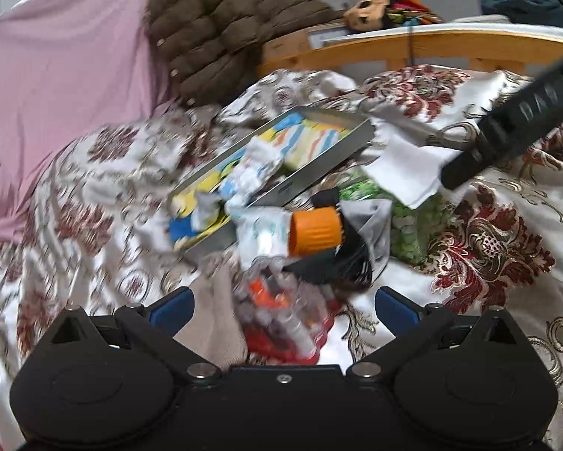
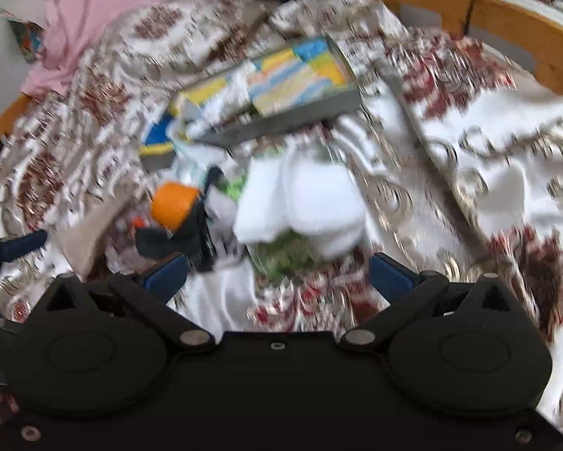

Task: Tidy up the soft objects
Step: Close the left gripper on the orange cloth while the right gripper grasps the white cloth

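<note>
A grey box (image 1: 320, 163) (image 2: 281, 112) with a colourful lining lies on the bed and holds white soft pieces. In front of it sits a jumble: a white cloth (image 1: 405, 158) (image 2: 304, 206), a green patterned cloth (image 1: 412, 225) (image 2: 285, 255), a black item with an orange cap (image 1: 313, 230) (image 2: 174, 205), and a clear pack of red and orange things (image 1: 285, 323). My left gripper (image 1: 285, 306) is open just above that pack. My right gripper (image 2: 279, 274) is open, with the white cloth just ahead of its fingers. Both views are blurred.
A floral bedspread (image 1: 506, 248) (image 2: 469, 143) covers the bed, with a wooden bed rail (image 1: 412, 50) (image 2: 506, 18) behind. A pink sheet (image 1: 63, 75) and a brown quilted jacket (image 1: 221, 26) hang at the back left. The right tool's black body (image 1: 514, 127) crosses the upper right.
</note>
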A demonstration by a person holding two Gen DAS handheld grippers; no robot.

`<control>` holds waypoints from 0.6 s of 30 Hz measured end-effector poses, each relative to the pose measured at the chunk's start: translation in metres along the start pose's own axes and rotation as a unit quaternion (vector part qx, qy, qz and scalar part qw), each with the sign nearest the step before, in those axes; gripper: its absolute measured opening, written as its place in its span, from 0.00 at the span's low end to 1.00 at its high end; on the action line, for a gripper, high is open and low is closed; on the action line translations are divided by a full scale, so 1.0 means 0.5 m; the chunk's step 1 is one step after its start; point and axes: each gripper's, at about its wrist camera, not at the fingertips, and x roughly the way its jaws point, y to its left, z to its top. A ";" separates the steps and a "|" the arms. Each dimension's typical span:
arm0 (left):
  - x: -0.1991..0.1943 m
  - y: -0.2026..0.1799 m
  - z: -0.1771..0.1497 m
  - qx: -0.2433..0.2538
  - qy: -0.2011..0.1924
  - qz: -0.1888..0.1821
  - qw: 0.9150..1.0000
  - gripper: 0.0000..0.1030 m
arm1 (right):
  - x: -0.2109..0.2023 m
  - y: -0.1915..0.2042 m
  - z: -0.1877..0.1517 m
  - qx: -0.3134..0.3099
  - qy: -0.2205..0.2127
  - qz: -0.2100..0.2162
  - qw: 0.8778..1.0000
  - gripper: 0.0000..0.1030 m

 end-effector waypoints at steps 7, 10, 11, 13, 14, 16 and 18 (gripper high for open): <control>0.045 0.030 0.023 -0.010 -0.025 -0.041 0.999 0.99 | 0.021 0.012 0.027 -0.054 -0.057 0.010 0.997 0.99; 0.067 0.057 0.034 -0.046 -0.031 -0.070 0.996 0.97 | 0.042 0.032 0.045 -0.104 -0.068 -0.011 0.992 0.99; 0.075 0.064 0.037 -0.054 -0.032 -0.077 0.995 0.96 | 0.047 0.035 0.048 -0.115 -0.070 -0.017 0.991 0.99; 0.090 0.074 0.041 -0.066 -0.034 -0.087 0.993 0.96 | 0.061 0.035 0.057 -0.121 -0.068 -0.020 0.990 0.99; 0.098 0.079 0.043 -0.069 -0.035 -0.092 0.993 0.96 | 0.068 0.038 0.060 -0.119 -0.064 -0.020 0.991 0.99; 0.116 0.086 0.048 -0.071 -0.038 -0.105 0.991 0.96 | 0.080 0.037 0.065 -0.110 -0.054 -0.018 0.992 0.99; 0.131 0.093 0.051 -0.071 -0.041 -0.119 0.989 0.93 | 0.089 0.035 0.063 -0.103 -0.047 -0.016 0.994 0.99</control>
